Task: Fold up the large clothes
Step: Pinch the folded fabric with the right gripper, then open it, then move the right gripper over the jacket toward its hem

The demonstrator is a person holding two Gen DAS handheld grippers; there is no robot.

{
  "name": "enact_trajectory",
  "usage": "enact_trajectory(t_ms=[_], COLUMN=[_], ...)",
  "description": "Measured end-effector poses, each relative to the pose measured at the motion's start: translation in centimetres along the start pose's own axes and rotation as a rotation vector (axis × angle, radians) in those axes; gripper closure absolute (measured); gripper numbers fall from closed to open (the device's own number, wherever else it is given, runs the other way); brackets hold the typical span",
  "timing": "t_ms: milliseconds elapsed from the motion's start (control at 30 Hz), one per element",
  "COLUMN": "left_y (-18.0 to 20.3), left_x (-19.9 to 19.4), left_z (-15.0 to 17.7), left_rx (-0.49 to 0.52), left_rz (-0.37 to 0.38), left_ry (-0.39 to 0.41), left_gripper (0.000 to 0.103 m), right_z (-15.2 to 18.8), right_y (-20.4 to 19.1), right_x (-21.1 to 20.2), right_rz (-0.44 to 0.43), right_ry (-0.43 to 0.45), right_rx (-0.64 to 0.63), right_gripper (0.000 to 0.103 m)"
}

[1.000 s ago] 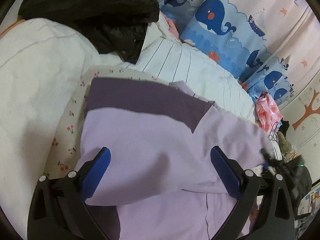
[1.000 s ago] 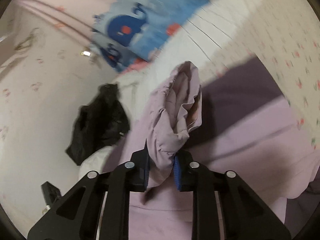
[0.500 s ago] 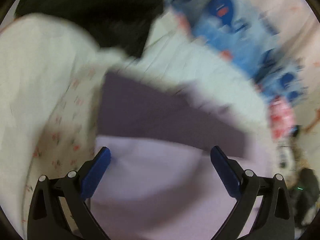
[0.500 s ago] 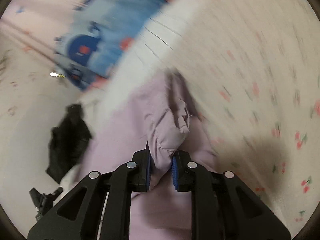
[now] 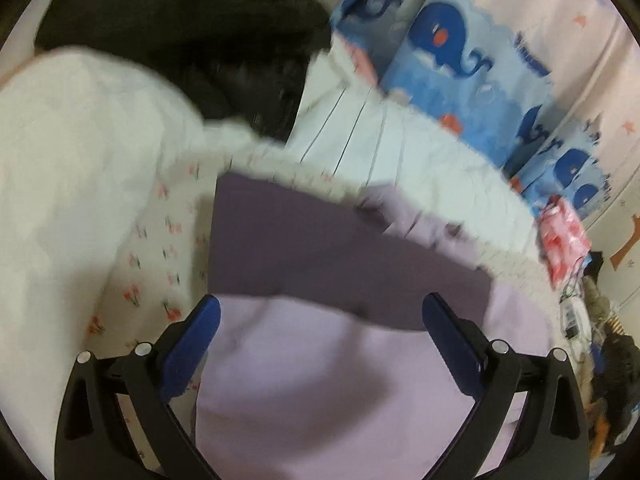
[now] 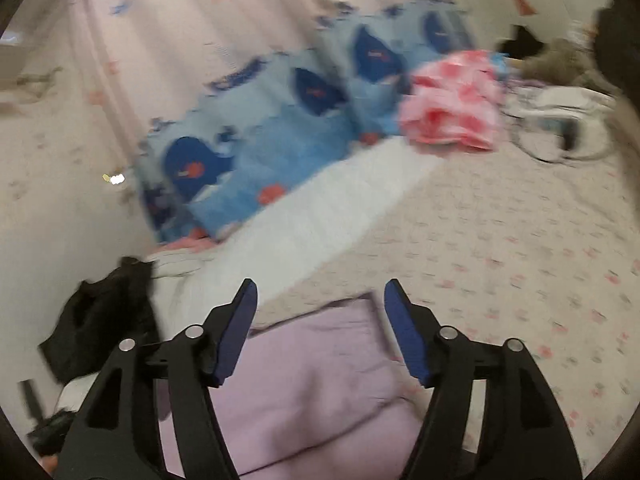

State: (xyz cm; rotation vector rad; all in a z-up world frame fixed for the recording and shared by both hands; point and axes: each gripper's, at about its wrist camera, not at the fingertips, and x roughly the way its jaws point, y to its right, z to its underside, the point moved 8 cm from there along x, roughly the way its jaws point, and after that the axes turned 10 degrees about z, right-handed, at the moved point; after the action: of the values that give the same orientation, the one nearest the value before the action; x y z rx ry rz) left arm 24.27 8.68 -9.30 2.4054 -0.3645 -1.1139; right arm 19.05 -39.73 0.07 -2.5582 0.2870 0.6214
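A lilac garment [image 5: 320, 380] with a dark purple band [image 5: 320, 248] lies flat on a cherry-print bedsheet [image 5: 160, 248]. My left gripper [image 5: 320, 312] hovers over it with its blue fingers wide apart and nothing between them. In the right wrist view a corner of the same lilac garment [image 6: 320, 380] lies on the sheet below my right gripper [image 6: 320, 300]. Its jaws are opening and nothing is between them; the cloth rests loose under the fingers.
A black garment [image 5: 208, 32] lies on a white duvet [image 5: 80, 152] at the back left. A whale-print blue pillow [image 6: 256, 136] leans on the pink curtain. A pink crumpled cloth [image 6: 452, 100] and cables [image 6: 560, 128] lie at the far right of the bed.
The right gripper, shut on a bunched fold of the lilac garment, carried it across, then let go and tilted up. The left gripper sank slightly toward the garment, staying open.
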Motion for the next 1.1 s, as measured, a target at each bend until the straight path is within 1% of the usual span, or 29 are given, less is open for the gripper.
enact_trajectory(t_ms=[33, 67, 133, 167, 200, 267, 333, 367, 400, 467, 533, 567, 600, 667, 733, 767, 800, 867, 933, 1000, 1100], left_y=[-1.2, -2.3, -3.5, -3.8, -3.8, -3.6, -3.3, -3.1, -2.8, -2.4, -2.4, -2.7, -3.3, -4.9, -6.2, -6.4, -6.3, -5.7, -5.1, -4.6, -4.6], left_x=[1.5, 2.8, 4.0, 4.1, 4.1, 4.1, 3.4, 2.0, 0.8, -3.0, -7.5, -9.4, -11.5, -14.4, -16.2, -16.8, -17.7, -19.0, -19.8, -20.4, -21.9], left_z=[0.9, 1.8, 3.2, 3.5, 3.4, 3.3, 3.1, 3.0, 3.0, 3.2, 4.4, 5.3, 6.9, 10.3, 14.0, 15.2, 17.0, 19.5, 21.9, 23.8, 25.5], left_rx=[-0.028, -0.052, -0.089, -0.097, -0.099, -0.089, -0.098, -0.104, -0.099, -0.065, -0.018, 0.0, 0.016, 0.015, -0.004, -0.01, -0.005, 0.005, -0.003, 0.018, 0.033], left_rz=[-0.017, -0.03, 0.003, 0.03, 0.039, 0.018, 0.002, 0.005, 0.013, 0.036, 0.053, 0.059, 0.068, 0.079, 0.088, 0.101, 0.133, 0.158, 0.186, 0.175, 0.17], left_ry=[-0.038, -0.06, -0.046, -0.026, -0.024, -0.048, -0.095, -0.113, -0.11, -0.094, -0.102, -0.118, -0.152, -0.238, -0.314, -0.336, -0.359, -0.379, -0.419, -0.44, -0.435], left_gripper=[0.006, 0.006, 0.005, 0.005, 0.005, 0.005, 0.005, 0.006, 0.006, 0.006, 0.006, 0.006, 0.006, 0.006, 0.006, 0.006, 0.006, 0.006, 0.006, 0.006, 0.006], right_z=[0.9, 2.7, 7.0, 8.3, 9.0, 8.5, 7.4, 6.6, 5.5, 3.6, 2.9, 3.2, 3.7, 5.6, 7.8, 8.9, 9.9, 12.1, 14.3, 16.1, 18.5], right_y=[-0.6, -0.6, 1.2, 2.1, 2.7, 2.6, 3.0, 2.9, 3.1, 2.7, 3.0, 3.5, 4.1, 6.7, 9.1, 10.2, 11.0, 12.7, 13.3, 13.6, 13.8], right_x=[0.8, 2.8, 6.5, 7.4, 7.9, 7.8, 6.7, 5.9, 4.4, 1.8, -0.9, -2.6, -3.9, -6.7, -9.4, -10.6, -11.8, -14.4, -16.7, -18.3, -20.4], right_rz=[-0.012, 0.01, 0.092, 0.112, 0.118, 0.149, 0.154, 0.139, 0.106, 0.074, 0.027, 0.014, 0.015, 0.0, -0.013, -0.025, -0.044, -0.064, -0.129, -0.186, -0.216], right_ry=[-0.051, -0.159, -0.341, -0.372, -0.38, -0.396, -0.405, -0.409, -0.398, -0.376, -0.389, -0.399, -0.412, -0.487, -0.566, -0.605, -0.64, -0.708, -0.779, -0.86, -0.971], right_rx=[-0.028, -0.071, -0.111, -0.115, -0.13, -0.144, -0.092, -0.055, -0.024, -0.018, -0.035, -0.063, -0.089, -0.134, -0.153, -0.159, -0.163, -0.188, -0.175, -0.146, -0.179], right_gripper=[0.038, 0.038, 0.039, 0.04, 0.04, 0.04, 0.04, 0.04, 0.039, 0.037, 0.022, 0.019, 0.018, 0.018, 0.017, 0.017, 0.017, 0.017, 0.017, 0.017, 0.017])
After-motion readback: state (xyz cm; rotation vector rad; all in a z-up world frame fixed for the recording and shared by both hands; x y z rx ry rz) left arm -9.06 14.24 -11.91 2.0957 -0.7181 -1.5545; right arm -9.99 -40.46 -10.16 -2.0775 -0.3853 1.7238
